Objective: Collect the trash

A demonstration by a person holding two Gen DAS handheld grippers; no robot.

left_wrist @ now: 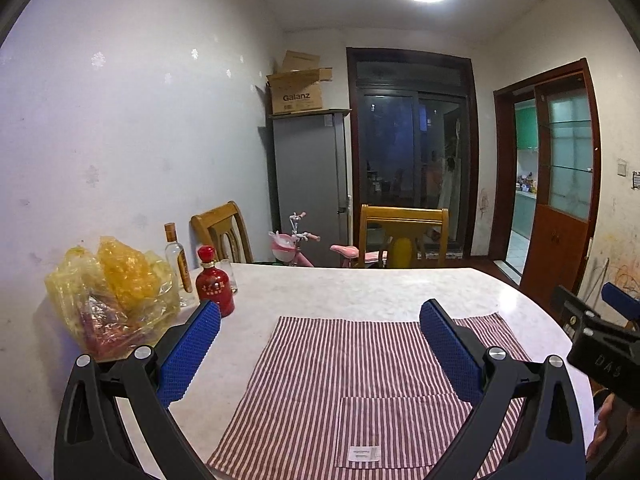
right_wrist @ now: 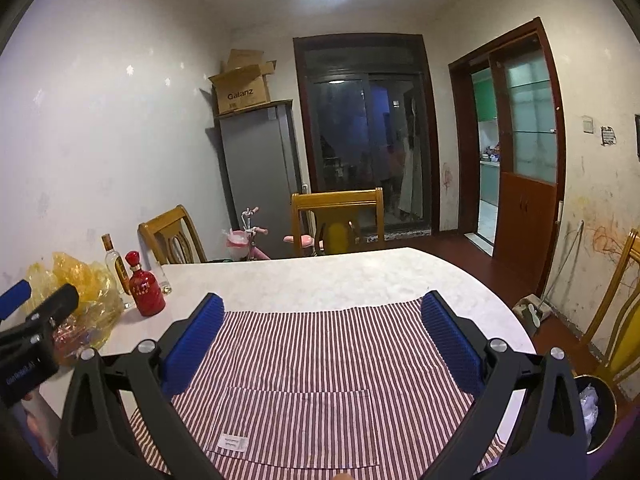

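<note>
My left gripper (left_wrist: 320, 312) stands open above a red-and-white striped cloth (left_wrist: 352, 384), nothing between its blue pads. My right gripper (right_wrist: 322, 306) is open too, over the same striped cloth (right_wrist: 320, 380), and empty. A dark round trash bin (right_wrist: 596, 412) with crumpled white paper inside stands on the floor at the lower right of the right wrist view. A crumpled yellow plastic bag (left_wrist: 112, 296) lies at the table's left edge, also the yellow plastic bag (right_wrist: 80, 292). No loose trash shows on the cloth. The right gripper's black body (left_wrist: 600, 344) shows at the left view's right edge.
A red bottle (left_wrist: 214, 286) and a clear bottle (left_wrist: 178, 260) stand beside the bag on the pale marble table (left_wrist: 360, 288). Wooden chairs (left_wrist: 404, 236) sit at the far side, another chair (right_wrist: 616, 320) on the right. A grey fridge (left_wrist: 308, 176) and a pink child's bike (left_wrist: 296, 246) lie beyond.
</note>
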